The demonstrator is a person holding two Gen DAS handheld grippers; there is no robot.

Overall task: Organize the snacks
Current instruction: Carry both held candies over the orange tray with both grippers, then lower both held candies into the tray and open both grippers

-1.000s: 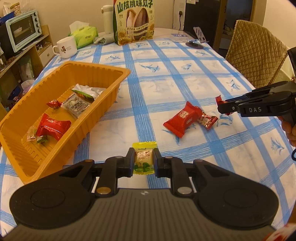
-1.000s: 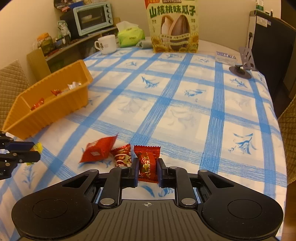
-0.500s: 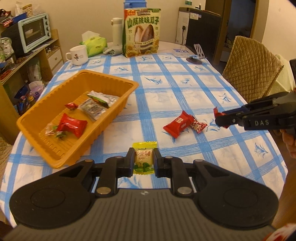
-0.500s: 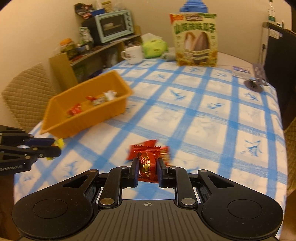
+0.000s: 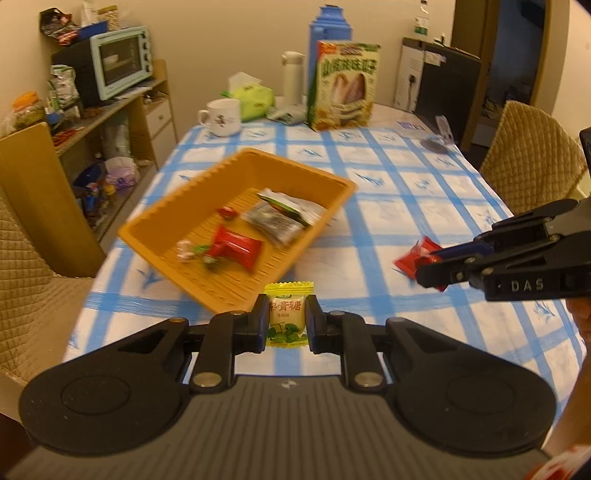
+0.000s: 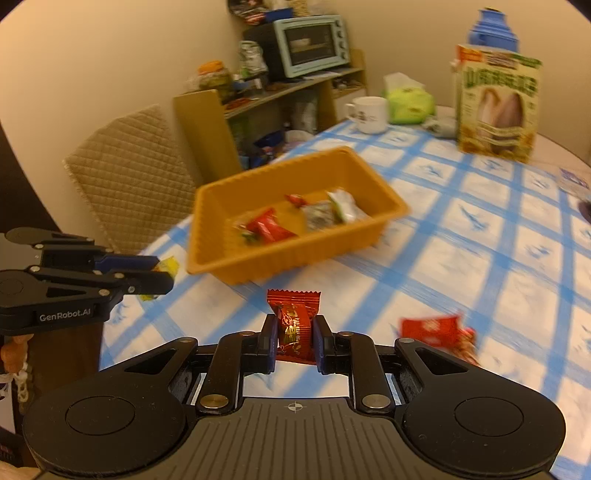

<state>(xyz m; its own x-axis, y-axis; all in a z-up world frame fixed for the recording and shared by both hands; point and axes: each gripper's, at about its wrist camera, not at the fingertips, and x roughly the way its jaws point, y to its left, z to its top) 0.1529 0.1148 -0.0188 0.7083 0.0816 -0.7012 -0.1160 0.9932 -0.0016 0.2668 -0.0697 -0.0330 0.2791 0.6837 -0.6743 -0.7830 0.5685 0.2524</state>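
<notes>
My left gripper (image 5: 287,318) is shut on a yellow candy (image 5: 287,314) with green fruit printed on its wrapper, held above the tablecloth just short of the orange tray (image 5: 177,206). My right gripper (image 6: 294,332) is shut on a red-and-gold candy (image 6: 293,325), also raised over the table in front of the orange tray (image 6: 258,262). Several wrapped snacks lie inside the tray, among them a red packet (image 5: 236,249) and a clear packet (image 5: 275,223). A red packet (image 6: 430,328) and a small candy (image 6: 467,341) rest on the cloth at the right.
A big sunflower-seed bag (image 5: 345,88), a white mug (image 5: 221,117), a green tissue pack (image 5: 255,101) and a blue thermos (image 5: 327,26) stand at the table's far end. Quilted chairs (image 6: 129,177) flank the table. A shelf with a toaster oven (image 5: 120,61) stands along the left wall.
Both grippers have risen and pulled back with their candies still gripped, and swung left toward the orange tray. The tray now sits more central in both views.
</notes>
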